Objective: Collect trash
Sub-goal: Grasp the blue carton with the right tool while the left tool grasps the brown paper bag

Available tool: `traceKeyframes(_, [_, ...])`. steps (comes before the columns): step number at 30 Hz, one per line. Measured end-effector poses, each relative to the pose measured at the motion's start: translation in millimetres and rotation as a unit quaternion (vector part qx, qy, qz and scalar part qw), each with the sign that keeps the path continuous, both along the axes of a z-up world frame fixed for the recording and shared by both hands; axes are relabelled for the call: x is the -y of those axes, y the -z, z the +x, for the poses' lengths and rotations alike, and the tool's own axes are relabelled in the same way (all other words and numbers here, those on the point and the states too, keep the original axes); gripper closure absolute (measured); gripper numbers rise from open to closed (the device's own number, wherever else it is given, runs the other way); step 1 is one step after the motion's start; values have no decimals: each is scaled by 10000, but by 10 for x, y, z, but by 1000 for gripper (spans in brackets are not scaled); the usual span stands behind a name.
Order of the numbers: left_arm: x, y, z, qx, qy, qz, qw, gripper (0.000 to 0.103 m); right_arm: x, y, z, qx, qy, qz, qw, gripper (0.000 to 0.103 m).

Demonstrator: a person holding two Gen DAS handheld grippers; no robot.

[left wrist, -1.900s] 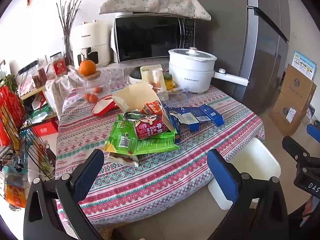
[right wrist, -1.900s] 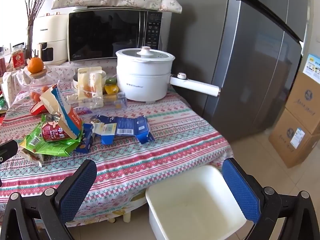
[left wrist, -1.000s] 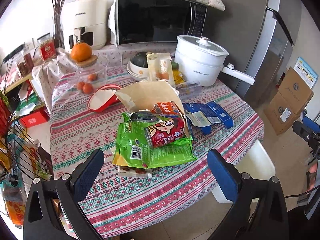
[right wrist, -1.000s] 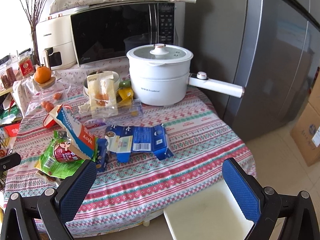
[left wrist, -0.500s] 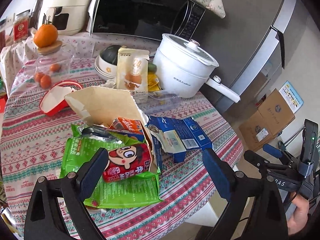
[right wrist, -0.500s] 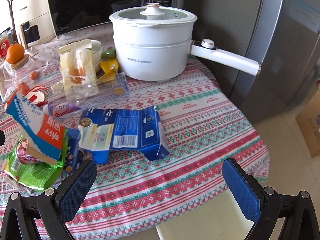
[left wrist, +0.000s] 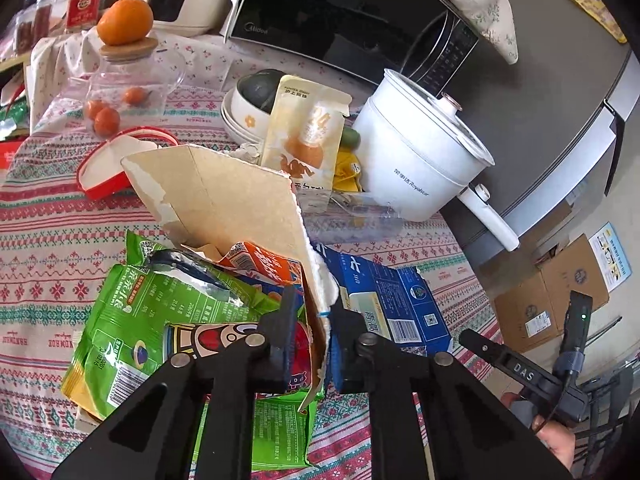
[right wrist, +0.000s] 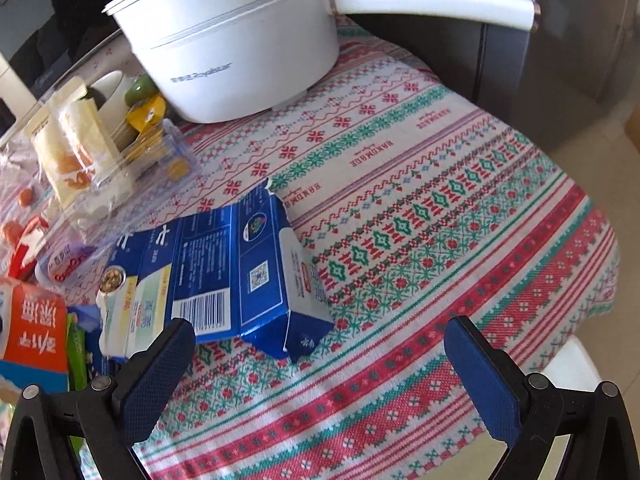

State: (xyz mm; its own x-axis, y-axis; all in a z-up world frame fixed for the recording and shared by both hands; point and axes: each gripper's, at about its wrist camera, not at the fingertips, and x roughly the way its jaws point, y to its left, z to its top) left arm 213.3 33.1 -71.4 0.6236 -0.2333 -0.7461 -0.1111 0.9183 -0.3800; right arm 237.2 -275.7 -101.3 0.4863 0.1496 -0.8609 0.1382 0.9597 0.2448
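A pile of trash lies on the patterned tablecloth [right wrist: 440, 208]. In the left wrist view my left gripper [left wrist: 316, 336] has the torn wall of a tall carton [left wrist: 240, 208], brown inside, between its pads; its jaws are closing and pinch that edge. Under the carton lie a green snack bag [left wrist: 132, 320] and a red packet with a cartoon face [left wrist: 208, 340]. A flattened blue carton [right wrist: 216, 280] lies just right of the pile, also seen as the blue carton [left wrist: 384, 300]. My right gripper [right wrist: 320, 368] hovers open just in front of it, nothing between its fingers.
A white electric pot [right wrist: 232, 40] with a long handle stands behind the blue carton. A snack pouch [left wrist: 308, 136], bowls, a jar topped by an orange [left wrist: 124, 20] and a microwave [left wrist: 344, 12] fill the back. A white bin [right wrist: 572, 364] sits below the table's edge; cardboard boxes [left wrist: 552, 296] stand on the floor.
The left gripper came down onto the pile and closed from wide open onto the tall carton's torn edge. The right gripper dropped toward the blue carton and stayed open.
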Motion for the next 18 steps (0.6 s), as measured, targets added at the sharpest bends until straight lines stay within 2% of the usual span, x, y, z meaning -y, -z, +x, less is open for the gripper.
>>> traceKeyframes(3, [-16,-89,-55,129,110,77,9998,97,36,180,97,-126,102,247,9996,10])
traceKeyframes(7, [-68,-212,-115,264,289,17,9992,100,-49,315,160,-142,12,40,9999,17])
traceKeyframes(12, [-93,-343,-201,454,473,144,9977,101,-143,386,194,-72,-239,268,9993,25])
traceKeyframes(14, [-98,-371,-244,507,508,236,9971,101,-164,380,202,-55,-291,353,9989,34])
traceKeyframes(16, [-112,-383,-273,510,532,239,9970,101,-164,402,238,-73,-293,597,9978,50])
traceKeyframes(18, [-126,-395,-298,514,540,227,9970,101,-166,415,244,-123,-268,751,9967,60])
